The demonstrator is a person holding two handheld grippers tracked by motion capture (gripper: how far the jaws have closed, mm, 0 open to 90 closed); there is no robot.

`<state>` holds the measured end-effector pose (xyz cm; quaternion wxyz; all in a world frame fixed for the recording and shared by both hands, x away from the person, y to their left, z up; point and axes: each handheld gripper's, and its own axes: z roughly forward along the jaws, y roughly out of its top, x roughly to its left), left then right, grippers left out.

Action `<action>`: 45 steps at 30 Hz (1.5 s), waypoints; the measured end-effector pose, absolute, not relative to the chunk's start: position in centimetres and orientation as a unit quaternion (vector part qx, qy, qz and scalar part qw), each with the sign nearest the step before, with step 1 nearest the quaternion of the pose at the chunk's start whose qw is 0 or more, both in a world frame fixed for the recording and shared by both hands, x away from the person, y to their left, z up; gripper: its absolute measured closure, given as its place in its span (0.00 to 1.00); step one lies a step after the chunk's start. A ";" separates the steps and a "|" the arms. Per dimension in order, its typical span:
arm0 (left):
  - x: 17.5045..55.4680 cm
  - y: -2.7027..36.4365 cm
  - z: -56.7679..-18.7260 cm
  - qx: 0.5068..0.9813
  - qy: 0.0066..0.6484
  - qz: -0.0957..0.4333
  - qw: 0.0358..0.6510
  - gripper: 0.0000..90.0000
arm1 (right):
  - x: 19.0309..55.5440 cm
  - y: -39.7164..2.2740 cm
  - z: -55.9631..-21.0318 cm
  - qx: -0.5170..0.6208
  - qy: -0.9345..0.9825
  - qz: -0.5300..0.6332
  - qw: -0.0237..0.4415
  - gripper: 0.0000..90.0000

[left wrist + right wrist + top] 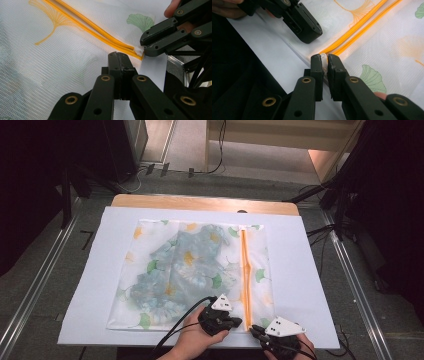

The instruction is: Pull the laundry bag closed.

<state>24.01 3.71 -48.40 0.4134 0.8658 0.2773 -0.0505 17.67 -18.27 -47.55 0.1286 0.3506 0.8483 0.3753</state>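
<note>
White mesh laundry bag (190,275) printed with green and yellow ginkgo leaves, lying flat on a white sheet (90,285) over the wooden counter (200,201), a blue-patterned garment visible folded inside. Orange zipper (245,270) running along the bag's right side, long axis pointing away from the person, near end just at the bag's front edge.

Small white zipper pull tab (323,60) at that near end, pinched between the jaws of the right claw (325,58), nearly pressed together on it. Zipper stretching straight ahead and away from this claw, so any pull likely to run along that line.

Left claw (119,58) pressed together on the mesh just left of the zipper's near end, apparently clamping the fabric to steady it; close beside the right claw, both at the bag's front right corner. Right claw clearly the one on the tab.

Beyond the counter: grey carpeted floor (40,285), metal rails (35,290) on both sides, black cables and dark stands towards the back.
</note>
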 end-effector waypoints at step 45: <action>22.4 3.5 -47.9 0.869 0.236 0.006 0.434 1.00 | 18.7 -17.6 -47.3 0.381 0.840 0.372 0.104 1.00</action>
